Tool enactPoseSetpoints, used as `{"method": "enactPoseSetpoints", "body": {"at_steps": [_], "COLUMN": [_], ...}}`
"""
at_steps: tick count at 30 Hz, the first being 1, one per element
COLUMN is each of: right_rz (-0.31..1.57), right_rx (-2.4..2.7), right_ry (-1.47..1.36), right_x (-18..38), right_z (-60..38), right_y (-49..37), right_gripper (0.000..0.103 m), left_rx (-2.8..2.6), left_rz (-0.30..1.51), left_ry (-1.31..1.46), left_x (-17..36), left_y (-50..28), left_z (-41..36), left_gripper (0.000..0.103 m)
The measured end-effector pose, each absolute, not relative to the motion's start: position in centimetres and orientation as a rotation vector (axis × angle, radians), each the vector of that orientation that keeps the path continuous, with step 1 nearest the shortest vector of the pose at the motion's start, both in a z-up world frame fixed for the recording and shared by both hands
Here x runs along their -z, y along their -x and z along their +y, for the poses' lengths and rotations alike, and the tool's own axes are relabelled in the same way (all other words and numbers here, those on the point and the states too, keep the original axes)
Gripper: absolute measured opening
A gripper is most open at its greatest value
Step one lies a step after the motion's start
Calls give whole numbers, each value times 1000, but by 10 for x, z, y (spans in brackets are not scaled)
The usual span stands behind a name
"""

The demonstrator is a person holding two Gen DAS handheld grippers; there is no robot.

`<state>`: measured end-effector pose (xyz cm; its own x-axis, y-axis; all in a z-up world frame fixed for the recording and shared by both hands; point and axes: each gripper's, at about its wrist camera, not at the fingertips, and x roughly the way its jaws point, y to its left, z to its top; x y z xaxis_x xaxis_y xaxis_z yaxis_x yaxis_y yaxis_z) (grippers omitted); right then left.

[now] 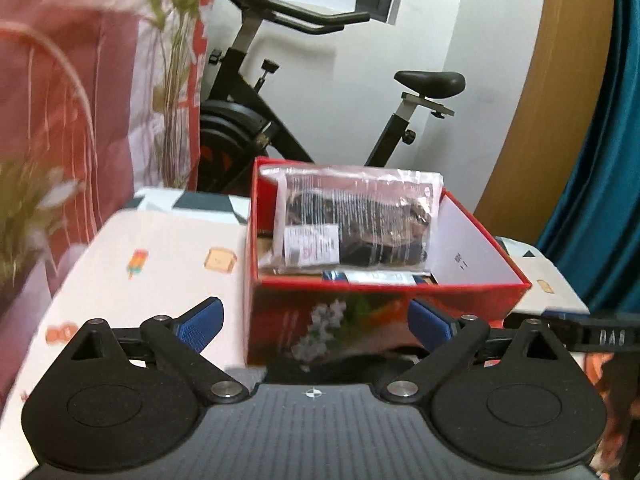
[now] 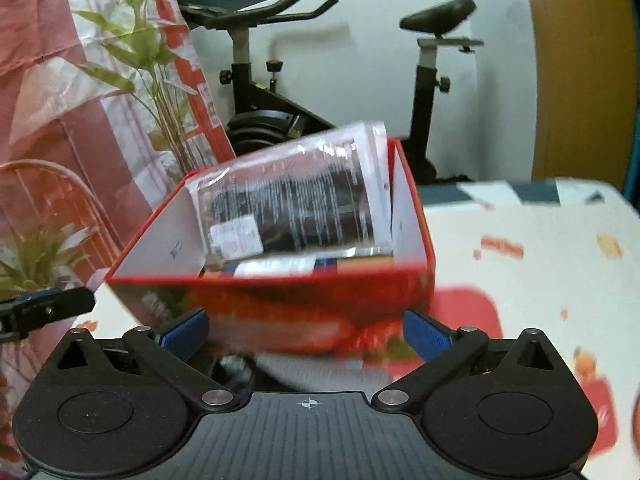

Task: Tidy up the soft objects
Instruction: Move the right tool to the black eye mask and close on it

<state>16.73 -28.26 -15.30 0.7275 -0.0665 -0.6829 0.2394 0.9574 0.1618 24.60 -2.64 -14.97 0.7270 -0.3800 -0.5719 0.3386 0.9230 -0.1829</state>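
Note:
A red cardboard box [image 1: 280, 320] stands on the table, its lid off. A clear plastic packet [image 1: 352, 220] with a dark soft item inside leans tilted against the box's back wall, on top of flatter blue and white packets [image 1: 380, 278]. My left gripper [image 1: 316, 326] is open just in front of the box, nothing between its blue pads [image 1: 200, 322]. In the right wrist view the same box [image 2: 280, 292] and packet [image 2: 288, 208] appear blurred. My right gripper [image 2: 304, 334] is open too, close to the box's front wall and holding nothing.
A white printed tablecloth [image 1: 160, 248] covers the table [image 2: 540, 280]. An exercise bike [image 1: 280, 128] stands behind it by the white wall. A pink curtain and a green plant [image 2: 152, 60] are at the left, a blue curtain [image 1: 600, 160] at the right.

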Motion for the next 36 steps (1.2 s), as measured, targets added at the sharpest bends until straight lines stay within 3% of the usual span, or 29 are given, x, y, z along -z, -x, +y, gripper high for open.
{"method": "enactPoseSetpoints", "body": {"at_steps": [19, 29, 32, 36], "right_rz": [851, 865, 856, 836], "right_rx": [110, 61, 57, 63], "right_ry": [-434, -607, -649, -693], "right_x": [240, 255, 256, 256], "right_z": [-283, -289, -292, -296], "right_y": [-112, -120, -120, -118], "right_gripper": [101, 101, 98, 84], "left_rx": [401, 449, 451, 452], "left_rz": [777, 813, 811, 811], "left_ry": [159, 117, 102, 92], "left_x": [202, 213, 214, 216], "left_y": [-237, -235, -234, -233], "left_z": [-13, -27, -29, -31], "left_gripper": [88, 74, 73, 71]}}
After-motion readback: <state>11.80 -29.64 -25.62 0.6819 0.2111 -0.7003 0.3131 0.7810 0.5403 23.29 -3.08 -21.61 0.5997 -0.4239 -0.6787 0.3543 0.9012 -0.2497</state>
